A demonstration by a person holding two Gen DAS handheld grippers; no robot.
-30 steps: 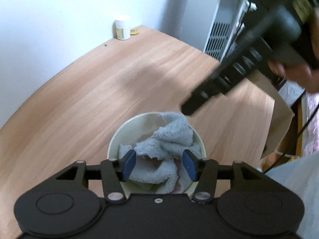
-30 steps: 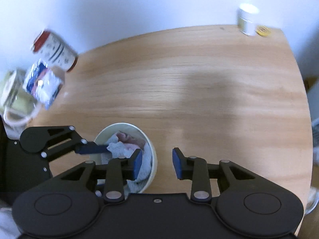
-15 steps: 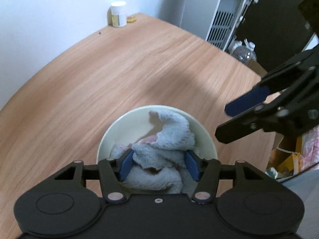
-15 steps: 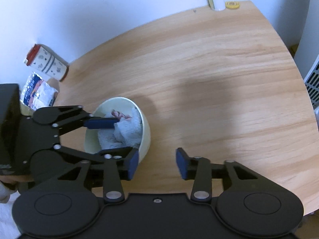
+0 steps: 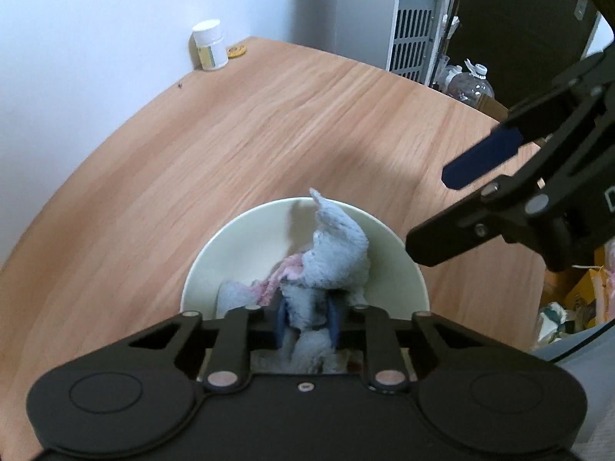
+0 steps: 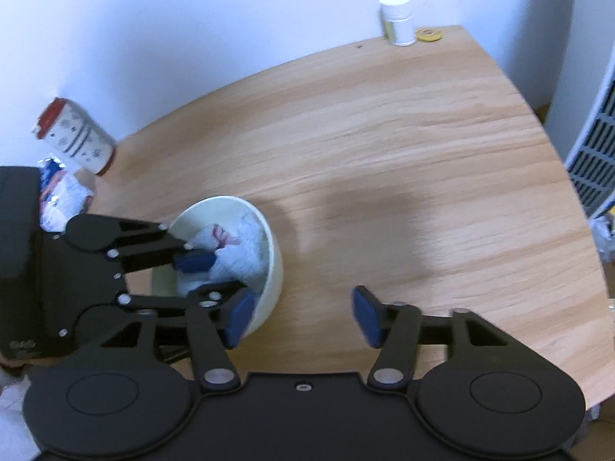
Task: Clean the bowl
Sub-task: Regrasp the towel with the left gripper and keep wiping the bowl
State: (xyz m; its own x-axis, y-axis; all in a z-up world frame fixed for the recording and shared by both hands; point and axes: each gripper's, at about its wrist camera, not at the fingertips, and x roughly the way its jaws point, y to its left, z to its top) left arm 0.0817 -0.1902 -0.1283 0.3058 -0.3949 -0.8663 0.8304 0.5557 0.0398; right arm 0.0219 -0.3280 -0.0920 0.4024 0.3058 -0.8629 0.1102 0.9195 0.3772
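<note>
- The bowl (image 5: pixel 303 253) sits on the table (image 5: pixel 230 146), near its front edge, with the cloth (image 5: pixel 330 253) bunched inside it; one corner of the cloth stands up above the rim.
- My left claw (image 5: pixel 307 320) has just been closing, and it is now pinched tight on a fold of the cloth. Half a second back the pads stood apart around the heap; now they squeeze it into a narrow neck.
- In the right view I see the same grip from the side: the left claw (image 6: pixel 200 269) reaches down into the bowl (image 6: pixel 269 253) and the cloth (image 6: pixel 242 253) is gathered at its tips.
- My right claw (image 6: pixel 303 317) has just been opening and now gapes wide with nothing between its pads. Its left pad hangs just beside the bowl's outer wall; I cannot tell whether it touches. The other pad is over bare table.
- A second ago this claw was narrower and the cloth lay loose. I read this as the hand-over finished: the left now owns the cloth, the right is freed.
- For the task that means wiping can begin. I judge the right claw is placed to steady the rim while the left scrubs the inside.
- Outward: a white jar (image 5: pixel 209 50) and yellow disc (image 5: pixel 236 50) at the far corner, a patterned cup (image 6: pixel 75 136) by the wall to the left.
</note>
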